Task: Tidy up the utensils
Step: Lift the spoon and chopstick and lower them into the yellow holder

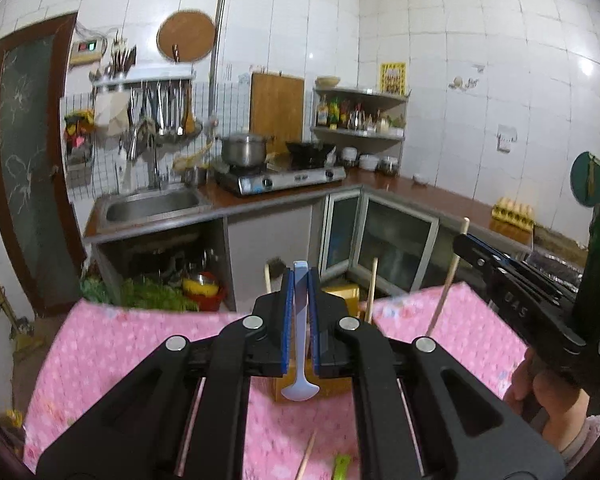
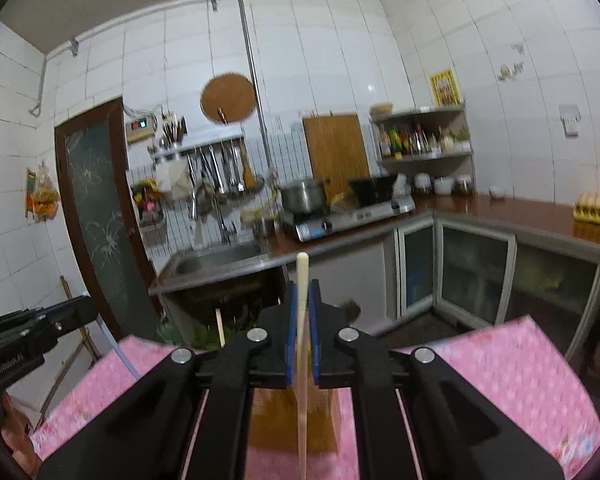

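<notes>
While both tools hang over the pink cloth point(image 1: 140, 344), each has a utensil pinched between nearly shut blue pads. Left gripper point(image 1: 300, 280) clamps a pale blue spoon point(image 1: 300, 344) by its handle, bowl end toward the camera and handle tip poking out past the fingertips. Right gripper point(image 2: 302, 292) clamps a pale chopstick point(image 2: 302, 340) that runs lengthwise through the jaws, its blunt end sticking up beyond them. Beneath both sits a wooden holder point(image 2: 272, 420), largely hidden by the gripper bodies; in the left view a yellowish corner of it point(image 1: 340, 294) shows just right of the fingers. Two more chopsticks point(image 1: 370, 292) stand up there, one near the jaws and one farther right, close to the right gripper's dark body point(image 1: 516, 296). Near the bottom edge of the left view, a loose stick point(image 1: 306, 458) and a green item point(image 1: 342, 466) lie on the cloth, both blurred. Far behind are a sink point(image 1: 152, 206), a stove point(image 1: 280, 178) with a pot point(image 1: 244, 148), a corner shelf point(image 1: 360, 120) of bottles, and eggs point(image 1: 514, 212) on the counter at right.
</notes>
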`<state>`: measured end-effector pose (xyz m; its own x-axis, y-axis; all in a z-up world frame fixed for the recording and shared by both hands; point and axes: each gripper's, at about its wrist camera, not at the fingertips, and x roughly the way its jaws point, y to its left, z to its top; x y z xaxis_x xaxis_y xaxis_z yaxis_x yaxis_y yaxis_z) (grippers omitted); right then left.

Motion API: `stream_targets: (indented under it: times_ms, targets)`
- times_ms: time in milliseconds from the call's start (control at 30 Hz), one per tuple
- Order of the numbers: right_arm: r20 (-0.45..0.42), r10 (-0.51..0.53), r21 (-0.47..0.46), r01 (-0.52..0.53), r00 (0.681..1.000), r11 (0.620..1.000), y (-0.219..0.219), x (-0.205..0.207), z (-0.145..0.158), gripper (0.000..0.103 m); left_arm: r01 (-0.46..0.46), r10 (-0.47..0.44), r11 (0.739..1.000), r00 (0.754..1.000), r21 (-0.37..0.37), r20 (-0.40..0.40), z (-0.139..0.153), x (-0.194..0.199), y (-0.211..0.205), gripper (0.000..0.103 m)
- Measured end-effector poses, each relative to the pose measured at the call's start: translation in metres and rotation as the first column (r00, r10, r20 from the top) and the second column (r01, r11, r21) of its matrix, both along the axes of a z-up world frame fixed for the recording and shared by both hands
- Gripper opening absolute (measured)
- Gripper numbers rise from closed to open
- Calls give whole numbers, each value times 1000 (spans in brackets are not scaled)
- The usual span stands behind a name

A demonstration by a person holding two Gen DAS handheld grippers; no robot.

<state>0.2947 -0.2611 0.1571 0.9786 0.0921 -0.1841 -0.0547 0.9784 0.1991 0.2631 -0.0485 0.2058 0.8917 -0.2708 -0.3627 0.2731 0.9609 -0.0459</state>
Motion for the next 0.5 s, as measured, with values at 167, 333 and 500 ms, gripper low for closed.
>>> stream_targets:
  times_ms: [167,333,500]
  targets:
    - [78,-3,-10,4,997,1000,6,21,22,6,0,0,1000,1000,-15,24,22,21,-10,6]
    - [101,-31,-51,36,994,998,13,46,9,6,-14,14,1000,1000,-11,14,5,54,-18,6]
    - [53,-22,-55,25,998,998,11,67,-24,6,-27,27,1000,999,-8,-36,-34,88,-21,6]
